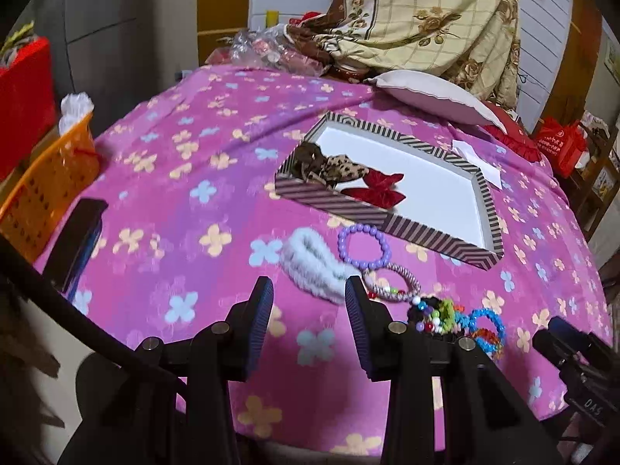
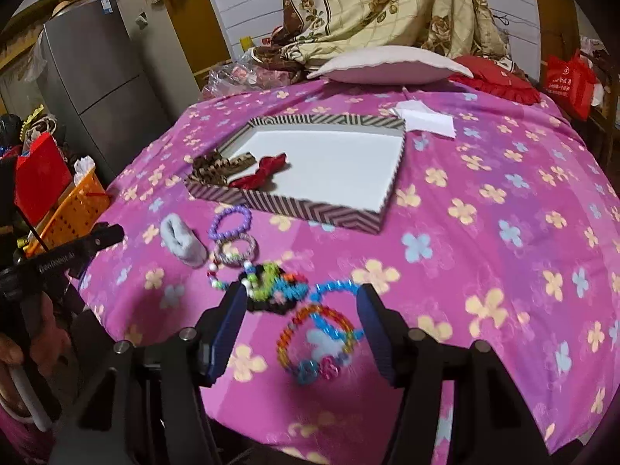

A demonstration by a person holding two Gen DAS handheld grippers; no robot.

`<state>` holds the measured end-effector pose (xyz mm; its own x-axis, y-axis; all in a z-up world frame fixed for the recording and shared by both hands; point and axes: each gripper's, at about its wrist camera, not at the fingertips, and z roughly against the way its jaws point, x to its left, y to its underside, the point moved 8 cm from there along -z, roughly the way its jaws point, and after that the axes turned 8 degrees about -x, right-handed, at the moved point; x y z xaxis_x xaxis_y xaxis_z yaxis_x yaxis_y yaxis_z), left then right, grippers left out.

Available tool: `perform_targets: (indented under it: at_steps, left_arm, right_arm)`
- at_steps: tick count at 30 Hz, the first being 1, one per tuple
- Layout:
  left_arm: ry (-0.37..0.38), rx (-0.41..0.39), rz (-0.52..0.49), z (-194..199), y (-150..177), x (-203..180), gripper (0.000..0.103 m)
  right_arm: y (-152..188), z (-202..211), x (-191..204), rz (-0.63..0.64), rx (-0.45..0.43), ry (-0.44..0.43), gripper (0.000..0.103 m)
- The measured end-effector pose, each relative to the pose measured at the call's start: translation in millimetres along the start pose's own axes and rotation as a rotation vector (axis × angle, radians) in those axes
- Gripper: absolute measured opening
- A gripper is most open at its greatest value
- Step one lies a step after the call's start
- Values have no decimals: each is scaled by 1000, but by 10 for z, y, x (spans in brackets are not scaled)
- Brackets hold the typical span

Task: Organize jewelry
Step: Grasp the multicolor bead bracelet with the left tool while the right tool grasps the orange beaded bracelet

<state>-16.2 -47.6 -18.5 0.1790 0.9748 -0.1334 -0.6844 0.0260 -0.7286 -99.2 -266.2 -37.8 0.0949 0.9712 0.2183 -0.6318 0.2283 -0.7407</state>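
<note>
Right wrist view: my right gripper [image 2: 302,321] hangs wide apart, holding nothing, over the rainbow bead bracelet [image 2: 316,343] on the pink bedspread [image 2: 484,232]. My left gripper [image 1: 308,325] is spread too, empty, near the white scrunchie [image 1: 314,259]; the striped tray [image 1: 490,209] holds two bows.

Bed cover [image 2: 484,201]: pink cloth printed with yellow and blue flowers, spread over the whole bed.
Head of bed: a white pillow [image 2: 387,66] beside a red frilled cushion [image 2: 500,81]; behind them a heaped cream quilt [image 2: 387,7] with brown roses.
Wall [image 2: 248,4]: white horizontal panelling, with yellow-brown wooden frames alongside.
Left side: a tall grey fridge [image 2: 97,89]; an orange slotted basket [image 1: 50,182]; a red box [image 2: 38,178].
Right side: a red shopping bag [image 2: 569,81].
Light: dim, indoor.
</note>
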Motion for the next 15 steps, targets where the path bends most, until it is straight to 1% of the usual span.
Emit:
perform_targets:
  at_steps: [3,7,10,14,15]
  left_arm:
    - [12,27,37,-4,79,55,47]
    - [3,50,65,-45,156,132,47]
    - [1,68,83,-88,199,156,47]
    - [45,90,69,-129,254,55,47]
    - [67,92,60,-135,272,4,47]
  right_arm:
    - [165,6,-96,-3,23,11,62]
    - [332,-29,-159,14,51,25,62]
    - [328,-53,-121,6,49,-12,52]
    - [260,-114,-50,15,36,-26,51]
    - [247,-127,-31,15,37,-31,51]
